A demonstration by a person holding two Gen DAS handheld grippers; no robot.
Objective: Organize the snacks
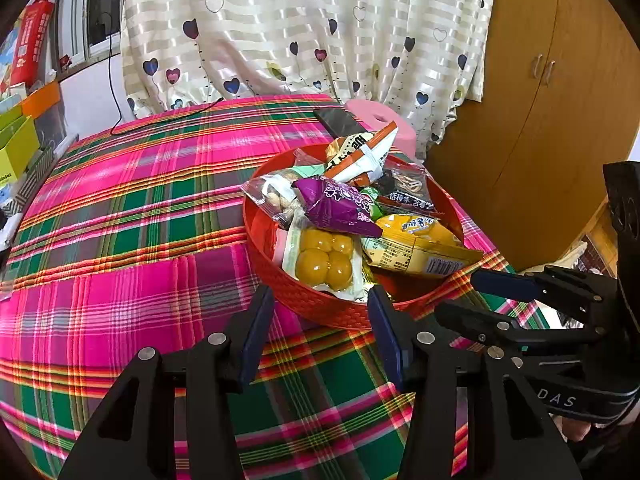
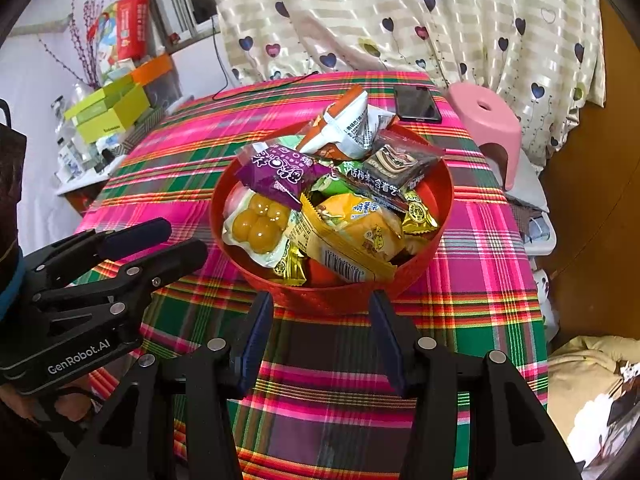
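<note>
While both claws hang just short of it, the round red basket (image 2: 436, 208) sits on the plaid-clothed surface (image 2: 492, 256), heaped with snack packets. The left claw (image 1: 320, 312) is released, its blue-padded fingers (image 1: 256, 332) spread apart with nothing between them, their tips close to the basket's near rim but not touching it. The right claw (image 2: 320, 312) is likewise released and empty – its fingers (image 2: 384, 336) frame the near wall of the basket from just in front. Each claw also shows in the other's view, lying low over the cloth beside the basket.

Inside the basket, a purple packet (image 2: 276, 174) lies on top toward the left, overlapping a clear pack of four yellow balls (image 2: 258, 226) below it. A yellow chip bag (image 2: 352, 236) fills the near middle, barcode end toward the rim. At the far side an orange-and-white packet (image 2: 344, 128) stands tilted up above the rest, with a dark wrapped cake (image 2: 400, 160) to its right and a green packet (image 2: 340, 180) partly buried – small gold-wrapped sweets (image 2: 418, 216) poke out near the right wall.

Beyond the basket a dark phone (image 2: 416, 104) lies flat on the cloth, and a pink stool (image 2: 488, 128) stands just off the far right corner, in front of a heart-print curtain (image 2: 400, 12)
</note>
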